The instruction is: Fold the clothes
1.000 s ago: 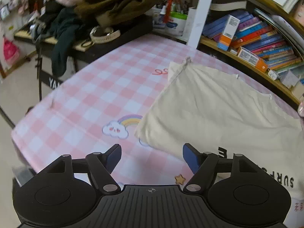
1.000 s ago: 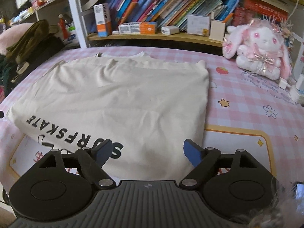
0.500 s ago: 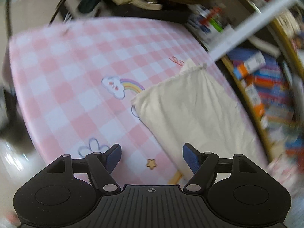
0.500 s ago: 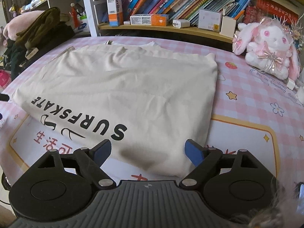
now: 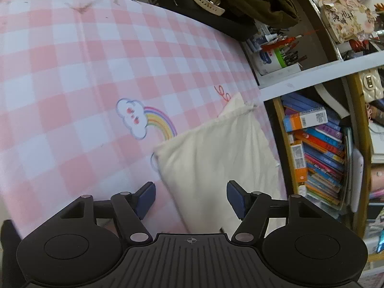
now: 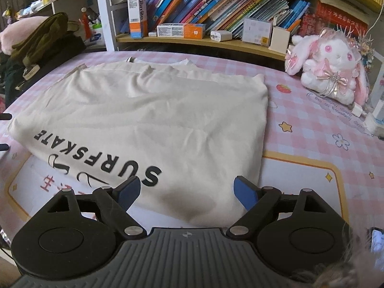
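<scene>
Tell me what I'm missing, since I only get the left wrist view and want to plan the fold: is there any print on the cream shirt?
Observer: Yes. The right wrist view shows black lettering, SURFSKATE, across the cream shirt near its closer edge.
Operator: Where is the right gripper?
Observer: The right gripper is at the shirt's near edge, jaws open, nothing between them.
Operator: Anything on the table beyond the shirt's far side?
Observer: A pink and white plush rabbit sits on the table to the shirt's right, apart from it.
Operator: My left gripper is open too?
Observer: Yes, the left gripper is open, at the shirt's corner.
</scene>
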The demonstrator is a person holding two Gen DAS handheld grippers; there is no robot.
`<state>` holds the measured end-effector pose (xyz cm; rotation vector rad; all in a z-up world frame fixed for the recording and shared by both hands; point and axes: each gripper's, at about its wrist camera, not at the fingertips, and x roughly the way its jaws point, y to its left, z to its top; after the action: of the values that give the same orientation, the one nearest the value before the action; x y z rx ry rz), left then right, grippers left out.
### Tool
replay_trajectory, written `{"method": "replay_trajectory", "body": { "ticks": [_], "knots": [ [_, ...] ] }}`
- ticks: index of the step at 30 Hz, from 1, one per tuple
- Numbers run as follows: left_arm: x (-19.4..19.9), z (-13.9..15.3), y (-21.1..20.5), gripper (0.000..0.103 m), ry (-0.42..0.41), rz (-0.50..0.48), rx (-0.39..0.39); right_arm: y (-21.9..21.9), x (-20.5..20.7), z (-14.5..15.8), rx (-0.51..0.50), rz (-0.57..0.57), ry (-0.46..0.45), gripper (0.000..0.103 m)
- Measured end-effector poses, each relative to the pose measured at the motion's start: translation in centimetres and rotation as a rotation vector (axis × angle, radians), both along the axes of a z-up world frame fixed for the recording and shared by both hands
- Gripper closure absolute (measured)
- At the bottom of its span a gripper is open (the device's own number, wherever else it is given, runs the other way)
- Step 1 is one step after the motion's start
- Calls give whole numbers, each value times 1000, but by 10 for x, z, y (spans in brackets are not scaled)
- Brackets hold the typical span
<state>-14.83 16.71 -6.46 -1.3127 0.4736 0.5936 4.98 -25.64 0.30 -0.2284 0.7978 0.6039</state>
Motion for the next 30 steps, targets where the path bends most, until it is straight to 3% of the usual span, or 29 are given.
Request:
{"method": "replay_trajectory", "body": {
  "ticks": [8, 11, 12, 16, 18, 21, 26, 30],
  "knots": [
    [6, -12, 30, 38, -76, -33, -126, 41, -20, 11, -10, -9, -17, 19],
    [6, -15, 36, 44, -83, -44, -159, 61, -28, 14, -12, 0, -23, 19],
    [6, -16, 38, 48, -85, -47, -171, 68, -30, 15, -13, 4, -25, 19],
    [7, -23, 48, 79, -68, -82, -200, 98, -40, 17, -17, 41, -34, 19],
    [8, -26, 53, 88, -65, -111, -206, 119, -46, 18, -16, 85, -41, 19],
    [14, -16, 57, 95, -75, -201, -149, 149, -56, 19, -14, 175, -51, 19],
    [39, 31, 46, 95, -110, -475, 106, 203, -76, 21, -39, 346, -100, 19],
    [46, 36, 45, 95, -125, -535, 127, 244, -87, 23, -55, 460, -152, 19]
  ]
}}
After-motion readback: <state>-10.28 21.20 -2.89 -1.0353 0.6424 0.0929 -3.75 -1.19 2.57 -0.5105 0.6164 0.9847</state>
